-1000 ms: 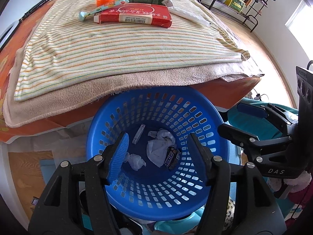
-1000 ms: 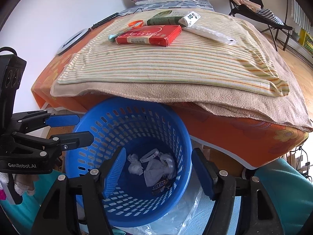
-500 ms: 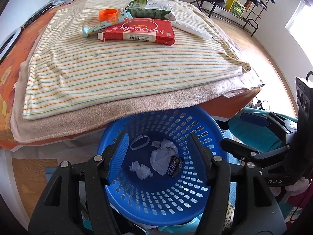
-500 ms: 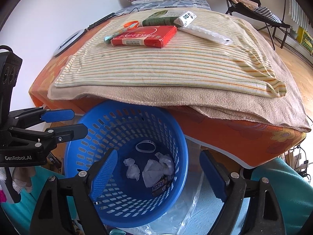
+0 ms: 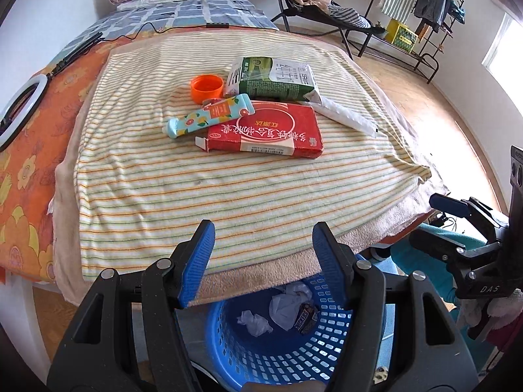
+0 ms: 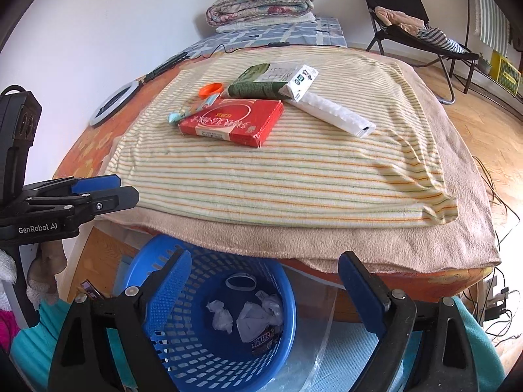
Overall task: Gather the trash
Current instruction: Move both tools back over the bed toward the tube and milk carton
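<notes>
Now lifted above the near edge of the bed: left hand-held gripper (image 5: 263, 254), fingers spread, pinching nothing, levelled over the striped towel (image 5: 228, 183). Right hand-held gripper (image 6: 264, 289) lower, likewise spread wide and empty, aimed at the blue basket (image 6: 176, 343) tucked under the bed's near edge.

On the towel, far side, left to right: one floral tube (image 5: 209, 116), one orange cap (image 5: 206, 87), one red box (image 5: 264, 130), one green carton (image 5: 273, 76), one white wrapper (image 5: 348, 116). Tube lying against the red box; carton just behind it.

In the basket: two crumpled tissues (image 6: 220, 318) (image 6: 256, 321), one white ring (image 6: 241, 283), one Snickers wrapper (image 6: 263, 339).

Compared with a second ago: left one raised from over the basket to above the towel, basket mostly slid below view; right one opened wider and drawn back a little; trash on the bed unmoved.
</notes>
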`<state>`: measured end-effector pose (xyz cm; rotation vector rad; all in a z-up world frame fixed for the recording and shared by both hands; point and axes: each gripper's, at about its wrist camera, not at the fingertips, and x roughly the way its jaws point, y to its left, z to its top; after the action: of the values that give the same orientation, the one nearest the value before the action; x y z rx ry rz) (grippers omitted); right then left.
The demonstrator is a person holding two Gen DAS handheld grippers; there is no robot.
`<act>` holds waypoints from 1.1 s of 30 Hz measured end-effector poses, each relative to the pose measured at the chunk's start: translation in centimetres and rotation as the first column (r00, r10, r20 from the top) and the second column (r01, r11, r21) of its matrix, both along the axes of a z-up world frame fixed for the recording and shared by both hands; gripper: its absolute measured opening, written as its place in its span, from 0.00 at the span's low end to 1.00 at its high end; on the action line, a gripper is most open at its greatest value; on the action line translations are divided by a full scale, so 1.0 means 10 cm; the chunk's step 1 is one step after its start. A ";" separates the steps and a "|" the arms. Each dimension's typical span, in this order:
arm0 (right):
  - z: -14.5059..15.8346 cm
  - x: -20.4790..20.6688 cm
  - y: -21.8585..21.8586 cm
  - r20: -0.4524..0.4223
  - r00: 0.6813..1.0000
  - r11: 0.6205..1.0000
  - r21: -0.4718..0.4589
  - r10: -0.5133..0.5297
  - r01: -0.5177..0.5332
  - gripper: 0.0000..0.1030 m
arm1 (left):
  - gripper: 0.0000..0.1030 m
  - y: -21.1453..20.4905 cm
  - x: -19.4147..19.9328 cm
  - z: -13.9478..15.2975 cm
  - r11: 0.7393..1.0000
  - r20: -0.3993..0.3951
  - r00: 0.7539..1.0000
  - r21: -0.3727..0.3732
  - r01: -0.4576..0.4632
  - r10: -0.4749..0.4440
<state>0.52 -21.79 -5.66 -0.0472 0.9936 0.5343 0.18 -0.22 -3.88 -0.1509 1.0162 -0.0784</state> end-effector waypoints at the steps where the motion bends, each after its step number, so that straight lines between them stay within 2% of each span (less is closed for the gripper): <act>1: 0.04 0.05 -0.01 0.007 1.000 1.000 0.008 -0.005 0.005 0.90 | 0.62 0.04 0.04 0.01 1.000 0.004 1.000 -0.005 -0.007 0.007; 8: 0.23 0.46 -0.06 0.079 0.996 0.998 0.056 -0.042 0.038 0.90 | 0.62 0.40 0.48 0.05 0.997 0.002 0.999 -0.055 -0.045 0.045; 16: 0.31 1.10 -0.01 0.085 0.994 0.992 0.106 -0.074 0.065 0.90 | 0.62 0.77 1.01 -0.02 0.986 -0.005 0.996 -0.143 -0.090 0.090; 19: 0.30 1.38 0.04 0.080 0.993 0.990 0.119 -0.085 0.075 0.90 | 0.62 0.84 1.21 -0.08 0.986 -0.012 0.997 -0.149 -0.081 0.080; 21: 0.26 1.57 0.07 0.060 0.994 0.987 0.137 -0.096 0.087 0.90 | 0.62 0.88 1.32 -0.13 0.984 -0.019 0.997 -0.156 -0.080 0.078; 27: 0.07 2.06 0.15 -0.041 0.992 0.970 0.210 -0.117 0.123 0.89 | 0.62 1.06 1.60 -0.36 0.958 -0.086 0.992 -0.266 -0.112 0.092; 31: -0.07 2.27 0.21 -0.103 0.988 0.958 0.251 -0.115 0.138 0.85 | 0.62 1.17 1.71 -0.49 0.941 -0.117 0.989 -0.313 -0.126 0.093; 33: -0.13 2.35 0.23 -0.133 0.985 0.952 0.270 -0.112 0.145 0.83 | 0.56 1.20 1.73 -0.54 0.937 -0.132 0.987 -0.326 -0.126 0.087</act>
<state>24.01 -19.47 -6.95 0.3020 1.0183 0.5573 17.45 11.75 -9.26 -0.5254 1.1034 -0.1444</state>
